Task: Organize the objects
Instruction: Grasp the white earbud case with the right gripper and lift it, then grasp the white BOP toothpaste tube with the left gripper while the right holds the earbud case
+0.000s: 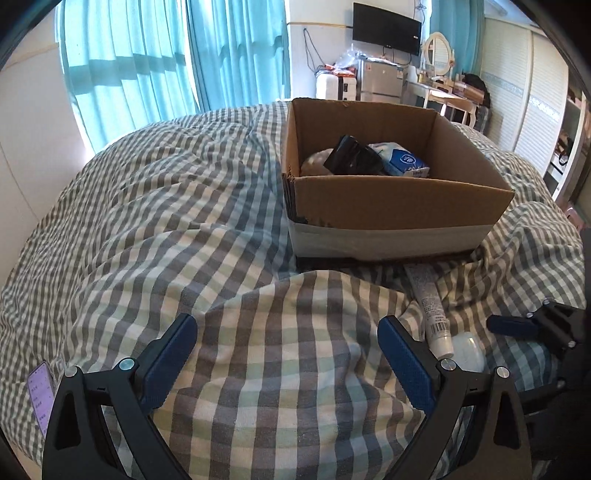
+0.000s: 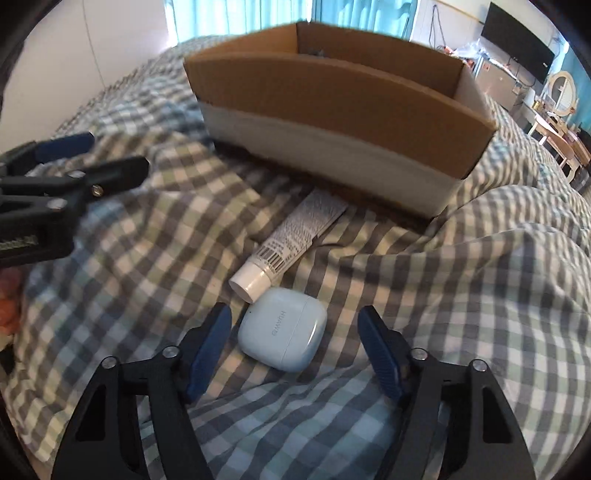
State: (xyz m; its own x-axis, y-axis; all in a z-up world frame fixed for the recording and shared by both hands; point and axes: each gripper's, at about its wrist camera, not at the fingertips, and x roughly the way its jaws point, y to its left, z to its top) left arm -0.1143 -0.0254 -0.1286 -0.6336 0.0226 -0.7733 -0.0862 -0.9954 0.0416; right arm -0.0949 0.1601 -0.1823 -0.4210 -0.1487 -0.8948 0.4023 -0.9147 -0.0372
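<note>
A cardboard box (image 1: 391,206) stands on the checked bedspread and holds a black pouch (image 1: 351,155), a blue-and-white pack (image 1: 402,158) and a white item. In front of it lie a white tube (image 2: 291,240) and a pale blue earbud case (image 2: 282,330), also seen in the left wrist view: tube (image 1: 430,306), case (image 1: 469,350). My right gripper (image 2: 293,343) is open, its jaws either side of the earbud case, not touching it. My left gripper (image 1: 288,350) is open and empty over bare bedspread, left of the tube. The box (image 2: 332,107) shows in the right wrist view too.
A phone (image 1: 40,398) lies at the bed's left edge. Behind the bed are turquoise curtains (image 1: 147,55), a small fridge (image 1: 380,81), a wall TV (image 1: 386,27) and a dressing table (image 1: 447,92). A wardrobe (image 1: 524,92) stands at right.
</note>
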